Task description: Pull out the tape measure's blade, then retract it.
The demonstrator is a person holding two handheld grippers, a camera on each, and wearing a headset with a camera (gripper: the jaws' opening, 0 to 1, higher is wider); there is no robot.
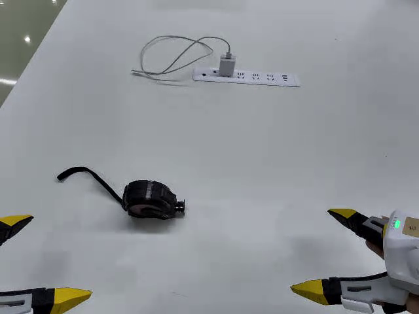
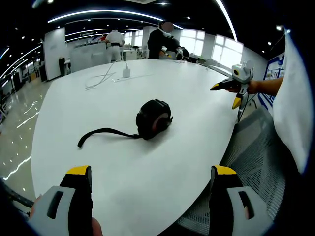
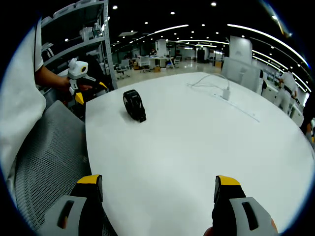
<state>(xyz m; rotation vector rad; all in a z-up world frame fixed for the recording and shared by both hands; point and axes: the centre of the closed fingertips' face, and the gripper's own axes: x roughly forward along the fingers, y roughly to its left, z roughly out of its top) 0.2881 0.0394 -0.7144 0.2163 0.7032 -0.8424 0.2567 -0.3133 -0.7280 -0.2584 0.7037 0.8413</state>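
A black tape measure (image 1: 152, 199) lies on the white table (image 1: 262, 150), its black strap (image 1: 85, 175) trailing to the left and its blade tip at the right end. It also lies ahead in the left gripper view (image 2: 153, 118) and further off in the right gripper view (image 3: 134, 104). My left gripper (image 1: 29, 258) stands open at the bottom left, a hand's breadth from the tape. My right gripper (image 1: 327, 252) stands open at the bottom right, well apart from it. Both hold nothing; each own view shows wide-spread yellow-tipped jaws (image 2: 147, 172) (image 3: 157, 182).
A white power strip (image 1: 255, 77) with a plugged charger (image 1: 226, 65) and coiled cable (image 1: 173, 55) lies at the far side of the table. The table edge runs close to me, with a grey mesh chair (image 3: 44, 157) beyond it. People stand in the background.
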